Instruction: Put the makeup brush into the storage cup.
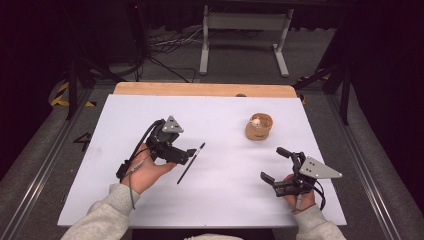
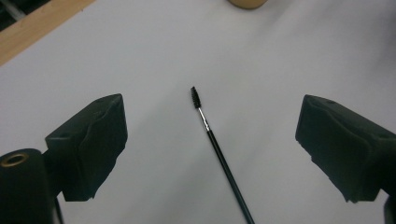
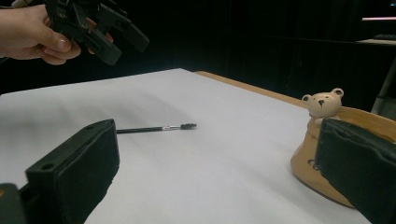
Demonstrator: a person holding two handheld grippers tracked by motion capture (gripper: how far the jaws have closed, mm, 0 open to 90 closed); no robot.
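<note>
Between the spread fingers of the left gripper (image 2: 210,149), a black brush (image 2: 219,154) lies untouched; right gripper (image 1: 280,167) also open.

Left tool (image 1: 186,154) was held raised in the left hand (image 1: 145,170), jaws spread wide, nothing between them. Right tool (image 1: 272,164) sat lower in the right hand (image 1: 299,196), jaws likewise wide apart and empty. Both tools were well apart.
</note>
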